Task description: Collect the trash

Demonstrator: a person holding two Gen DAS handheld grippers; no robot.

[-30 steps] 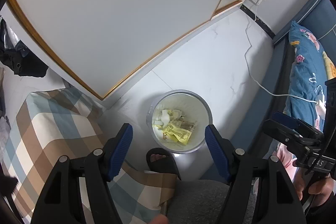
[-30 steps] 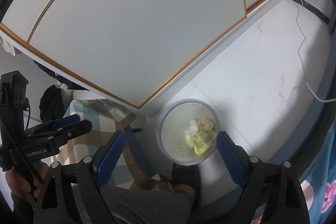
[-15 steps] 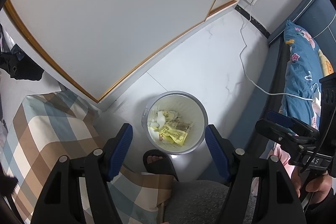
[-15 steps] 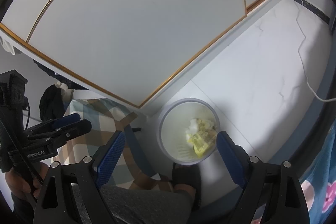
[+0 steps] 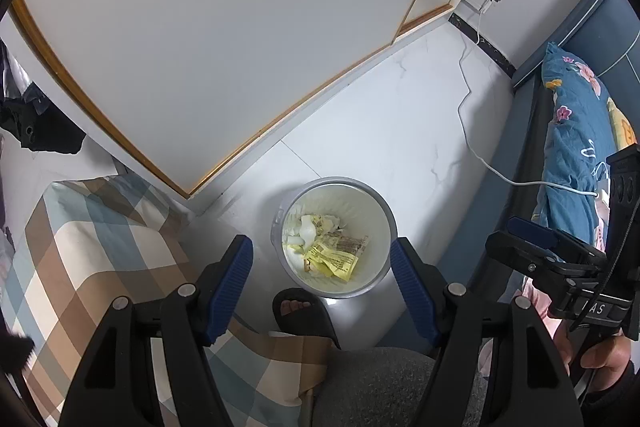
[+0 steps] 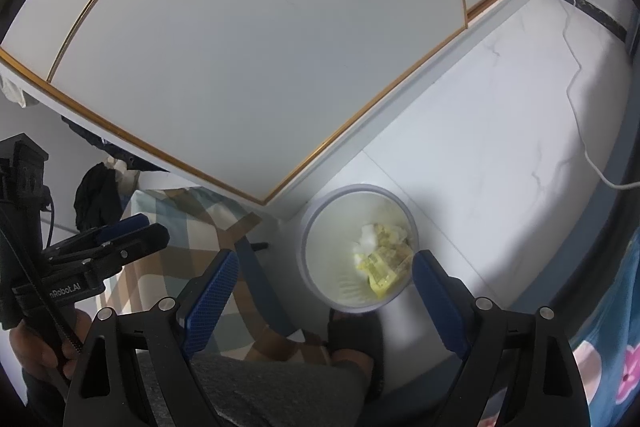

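White cabinet doors (image 5: 224, 39) fill the frame above a marble floor (image 5: 404, 131). Trash bin (image 5: 335, 189) sits on the floor, yellow wrappers (image 5: 334, 261) inside. Left gripper (image 5: 322, 263) and right gripper (image 6: 324, 281) both spread wide, empty, above the bin.

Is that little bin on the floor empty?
No. The bin stands upright holding yellow wrappers and white scraps at its bottom.

Black two-finger grippers with ribbed blue fingertip pads (image 5: 231, 281) and silver screws (image 5: 186, 290); the left gripper (image 6: 108, 241) bears white "nRobot.AI" lettering and a black cable. Bare-skinned hands (image 6: 48, 341) grip the handles. Grey trousers (image 5: 384, 385), black open-toe slipper (image 5: 302, 315).
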